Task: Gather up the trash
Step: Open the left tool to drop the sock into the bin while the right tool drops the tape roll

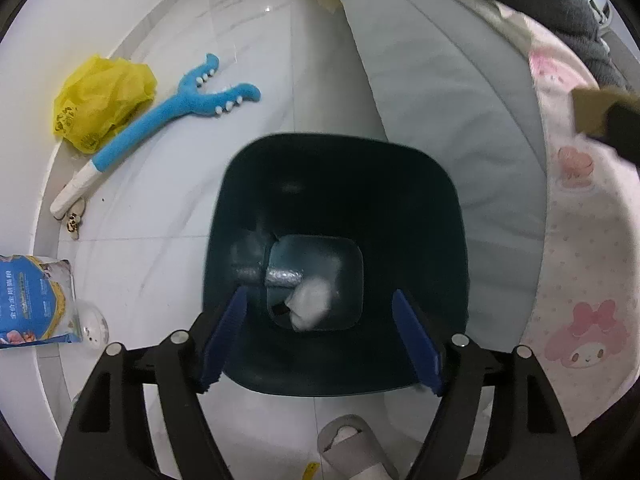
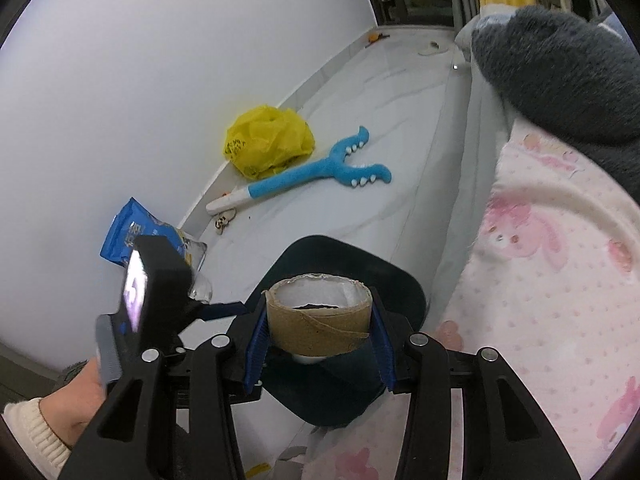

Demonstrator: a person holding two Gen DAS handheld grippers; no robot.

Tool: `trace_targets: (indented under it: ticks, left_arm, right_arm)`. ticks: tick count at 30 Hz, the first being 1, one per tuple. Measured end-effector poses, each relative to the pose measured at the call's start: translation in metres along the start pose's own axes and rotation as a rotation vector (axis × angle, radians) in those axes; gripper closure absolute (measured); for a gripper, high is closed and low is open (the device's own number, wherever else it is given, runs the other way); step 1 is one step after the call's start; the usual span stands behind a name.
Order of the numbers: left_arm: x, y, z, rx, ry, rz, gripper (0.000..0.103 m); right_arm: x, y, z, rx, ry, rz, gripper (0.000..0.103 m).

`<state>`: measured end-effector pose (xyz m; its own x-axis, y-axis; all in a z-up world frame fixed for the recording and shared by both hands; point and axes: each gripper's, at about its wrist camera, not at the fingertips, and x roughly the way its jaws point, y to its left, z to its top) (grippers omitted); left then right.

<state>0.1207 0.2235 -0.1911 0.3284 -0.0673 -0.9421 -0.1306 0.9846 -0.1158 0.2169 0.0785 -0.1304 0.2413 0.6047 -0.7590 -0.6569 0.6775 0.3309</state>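
Right now right claw [image 2: 320, 330] pinches cardboard tube [image 2: 319, 326] above dark bin [image 1: 336, 264], likely lined up for drop. Left claw [image 1: 320, 332] wide, empty, over bin mouth; tissue [image 1: 310, 306] already inside. Yellow bag [image 1: 102, 100], blue packet [image 1: 34, 300] on floor, prob. next.

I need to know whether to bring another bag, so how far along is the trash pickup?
Partly done. The dark bin already holds a white wad and a silvery piece. The right gripper clamps a cardboard tube above the bin; the left gripper is open over it. On the floor remain the yellow bag, blue packet and another cardboard tube.
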Motion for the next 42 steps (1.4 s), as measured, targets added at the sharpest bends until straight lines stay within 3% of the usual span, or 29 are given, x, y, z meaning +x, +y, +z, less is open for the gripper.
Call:
trace_targets:
  ticks: [20, 32, 42]
  left_arm:
    - [-0.096, 0.024, 0.005, -0.066, -0.365, -0.048, 0.027]
    - [-0.137, 0.024, 0.000, -0.042, -0.505, -0.046, 0.027]
    - [-0.165, 0.014, -0.003, -0.049, -0.582, -0.062, 0.027]
  right_arm:
    - [0.083, 0.018, -0.007, -0.011, 0.169, -0.053, 0.056]
    - [0.115, 0.024, -0.018, -0.042, 0.281, -0.133, 0.054]
    - [0.112, 0.020, -0.025, -0.042, 0.289, -0.157, 0.031]
